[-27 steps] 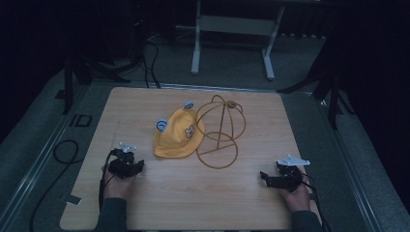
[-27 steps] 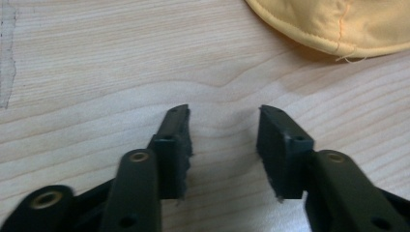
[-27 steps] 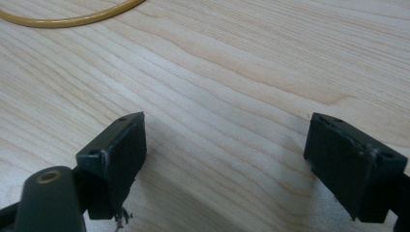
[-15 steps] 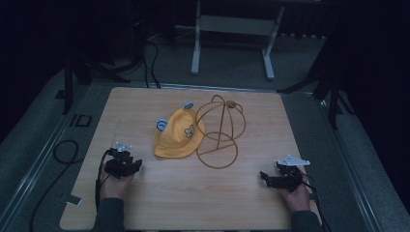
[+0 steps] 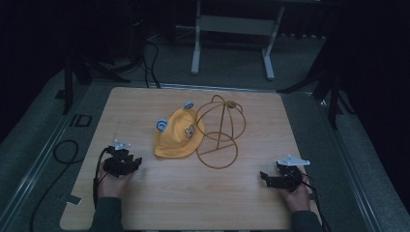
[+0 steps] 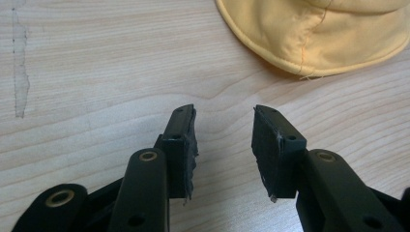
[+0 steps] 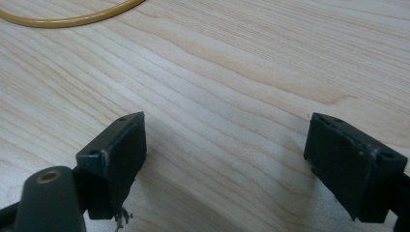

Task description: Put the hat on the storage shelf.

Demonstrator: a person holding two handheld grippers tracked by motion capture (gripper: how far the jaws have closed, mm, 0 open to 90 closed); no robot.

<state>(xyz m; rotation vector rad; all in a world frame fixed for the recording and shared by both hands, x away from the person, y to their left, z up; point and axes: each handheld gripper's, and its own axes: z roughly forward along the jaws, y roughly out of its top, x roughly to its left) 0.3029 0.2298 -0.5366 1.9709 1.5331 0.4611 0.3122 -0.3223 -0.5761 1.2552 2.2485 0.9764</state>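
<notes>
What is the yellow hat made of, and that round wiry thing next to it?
The yellow hat with a bear face looks like soft matte cloth, probably cotton: the left gripper view shows a stitched hem, a seam and gentle wrinkles. The tan dome-shaped wire stand looks like thin bent rod with a smooth, slightly shiny coat, perhaps metal under plastic; that part is a guess.

High overview; two close tabletop (image 5: 145,104) views

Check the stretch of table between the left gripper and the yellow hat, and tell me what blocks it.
Nothing visible does. Bare wood lies between the open left gripper and the yellow hat; the wire stand sits beyond the hat.
</notes>
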